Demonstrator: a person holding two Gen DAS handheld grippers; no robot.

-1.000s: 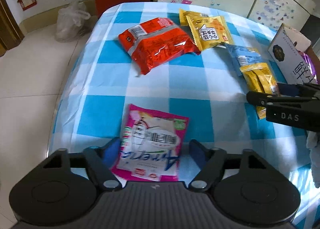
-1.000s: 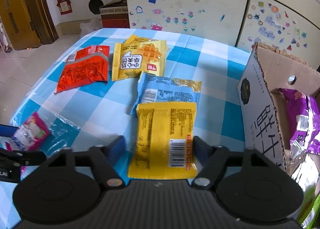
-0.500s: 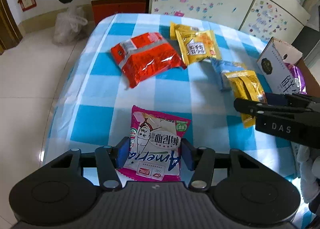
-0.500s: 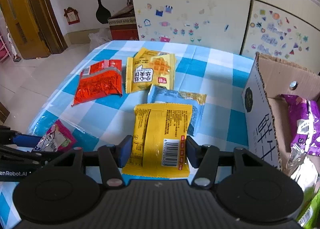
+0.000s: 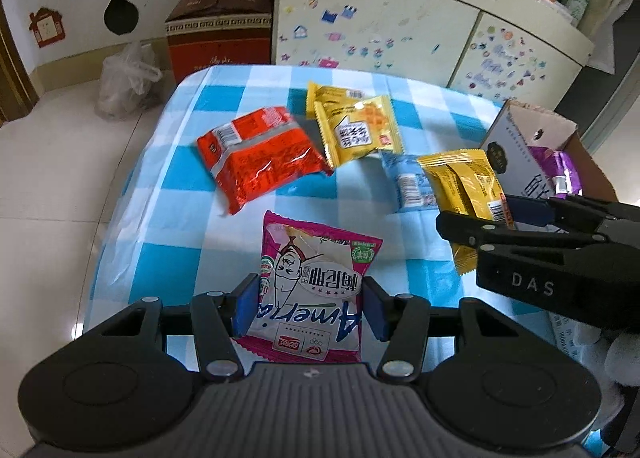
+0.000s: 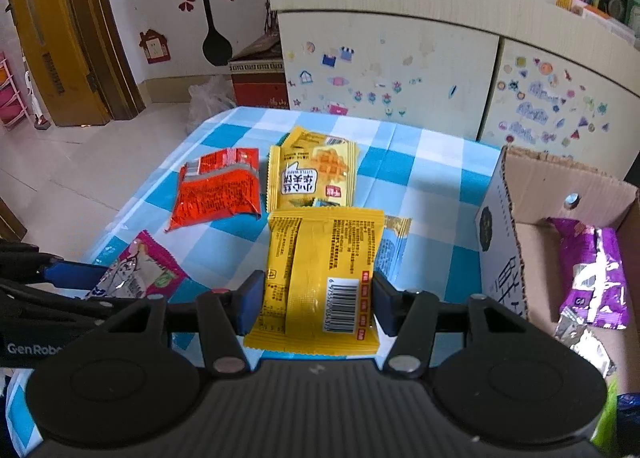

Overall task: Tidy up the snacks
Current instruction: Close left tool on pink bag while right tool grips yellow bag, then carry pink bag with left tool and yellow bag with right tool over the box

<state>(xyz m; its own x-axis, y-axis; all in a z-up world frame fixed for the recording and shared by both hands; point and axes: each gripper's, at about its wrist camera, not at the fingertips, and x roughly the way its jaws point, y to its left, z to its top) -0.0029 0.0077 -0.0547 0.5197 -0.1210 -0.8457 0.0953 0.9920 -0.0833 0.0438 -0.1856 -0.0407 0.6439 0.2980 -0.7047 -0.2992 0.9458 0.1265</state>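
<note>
**A:** So what did each one have? Left gripper (image 5: 306,308) had its jaws pinching the pink snack bag (image 5: 316,290) by both sides, right?

**B:** Yep, and the right gripper (image 6: 316,302) was clamped on the yellow packet (image 6: 320,274) the same way. Beyond the jaws, the red bag (image 6: 218,192), waffle packet (image 6: 312,174) and blue packet (image 5: 408,182) lay on the checkered counter (image 5: 360,206). Cardboard box (image 6: 504,242) sat right of them.

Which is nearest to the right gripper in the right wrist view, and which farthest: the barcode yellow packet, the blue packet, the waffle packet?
1. Barcode yellow packet: clamped in the right gripper.
2. Blue packet: just behind it, mostly hidden.
3. Waffle packet: farther back on the table.
</note>
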